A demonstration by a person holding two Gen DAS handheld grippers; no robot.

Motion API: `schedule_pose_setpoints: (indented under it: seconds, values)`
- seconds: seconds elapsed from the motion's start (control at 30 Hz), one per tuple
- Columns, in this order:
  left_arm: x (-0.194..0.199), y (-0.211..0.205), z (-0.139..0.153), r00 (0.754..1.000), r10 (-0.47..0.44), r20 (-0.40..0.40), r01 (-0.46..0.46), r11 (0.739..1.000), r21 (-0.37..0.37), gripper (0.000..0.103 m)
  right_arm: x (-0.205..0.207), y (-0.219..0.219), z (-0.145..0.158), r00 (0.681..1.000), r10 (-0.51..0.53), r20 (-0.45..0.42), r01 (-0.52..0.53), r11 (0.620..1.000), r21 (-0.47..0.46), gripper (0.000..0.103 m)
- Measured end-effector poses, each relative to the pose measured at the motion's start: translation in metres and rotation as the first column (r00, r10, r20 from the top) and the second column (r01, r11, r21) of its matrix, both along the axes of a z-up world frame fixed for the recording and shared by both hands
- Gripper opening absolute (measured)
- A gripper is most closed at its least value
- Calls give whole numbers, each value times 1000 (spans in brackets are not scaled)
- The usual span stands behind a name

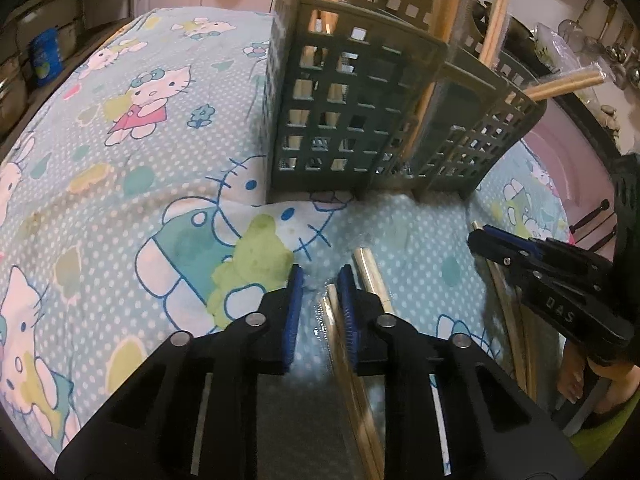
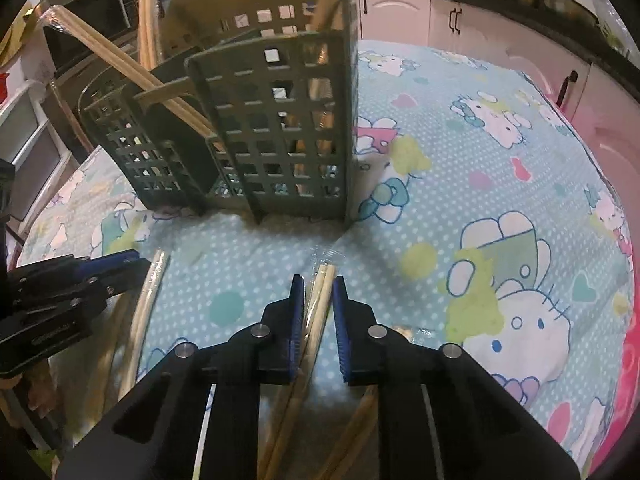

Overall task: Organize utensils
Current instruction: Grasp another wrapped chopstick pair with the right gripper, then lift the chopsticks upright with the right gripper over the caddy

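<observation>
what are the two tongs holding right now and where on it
Each holds wrapped chopsticks near the far end: left tongs on one pair, right tongs on another.

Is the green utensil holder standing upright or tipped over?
Upright. The green holder stands on its base on the cloth, with its open top upward, and chopsticks stick out of the top.

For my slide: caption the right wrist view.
Right gripper closed on wrapped chopsticks before the green utensil holder.

"DAS" stands embossed on the right hand-held gripper [image 1: 486, 241]
</observation>
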State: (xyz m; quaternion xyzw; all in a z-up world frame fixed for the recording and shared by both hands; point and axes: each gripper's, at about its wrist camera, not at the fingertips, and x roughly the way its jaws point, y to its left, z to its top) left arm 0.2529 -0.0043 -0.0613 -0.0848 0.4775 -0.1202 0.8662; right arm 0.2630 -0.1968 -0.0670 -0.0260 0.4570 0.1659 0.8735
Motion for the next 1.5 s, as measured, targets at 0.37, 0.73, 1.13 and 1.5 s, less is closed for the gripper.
schedule_pose_setpoints:
  seconds: [0.37,0.73,1.13,1.5]
  values:
    - [-14,35,29,998,30,60,-24,996,-92,4,-28,8,41,993,81,86,-89,992,93,10]
    - [-35,56,116,959,73,275,-39,991,-126,3,-54,7,97,964,72,254,-128,970,209,10]
    - [-42,48,177,909,60,412,1,989,-145,2,-73,2,143,911,54,408,-160,960,230,9]
    - [-45,18,219,865,-11,501,88,988,-130,2,-75,-20,174,868,-16,496,-128,959,254,7]
